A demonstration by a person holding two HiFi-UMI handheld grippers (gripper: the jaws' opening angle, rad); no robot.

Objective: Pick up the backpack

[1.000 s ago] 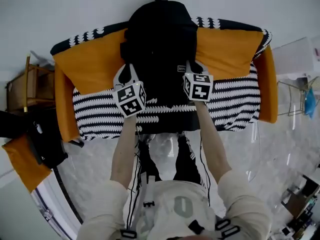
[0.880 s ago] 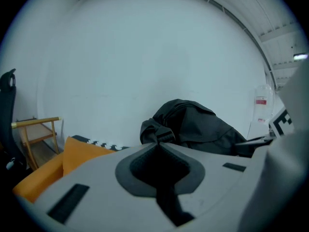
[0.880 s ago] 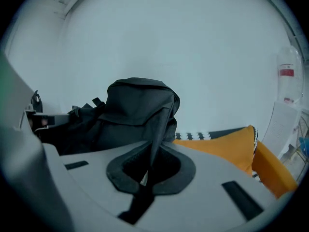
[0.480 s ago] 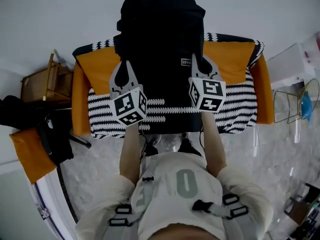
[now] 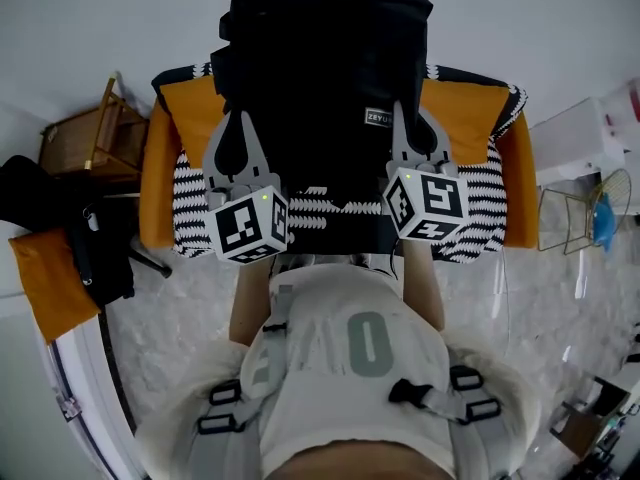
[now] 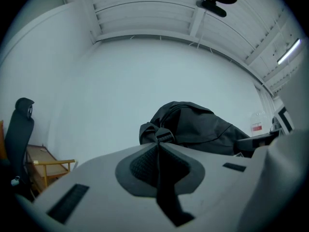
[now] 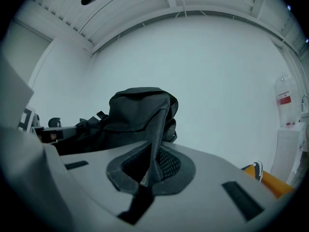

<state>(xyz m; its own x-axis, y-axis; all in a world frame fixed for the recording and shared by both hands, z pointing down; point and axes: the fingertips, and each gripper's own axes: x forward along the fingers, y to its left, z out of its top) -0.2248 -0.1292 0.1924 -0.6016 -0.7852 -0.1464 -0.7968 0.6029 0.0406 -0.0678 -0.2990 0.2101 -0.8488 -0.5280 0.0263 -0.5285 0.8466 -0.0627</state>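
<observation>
I hold the black fabric backpack (image 5: 320, 88) up in front of me, above the orange sofa with black-and-white striped cover (image 5: 470, 118), with my left tongs (image 5: 232, 128) and right tongs (image 5: 405, 123) each clenched on 1 side strap so the weight hangs evenly between the 2 grips.

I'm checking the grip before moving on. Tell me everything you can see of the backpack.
The backpack is black, soft fabric, with a small label and dark straps. It hangs upright, held up over the orange-and-striped sofa. The left gripper and right gripper are each shut on one of its straps.
</observation>
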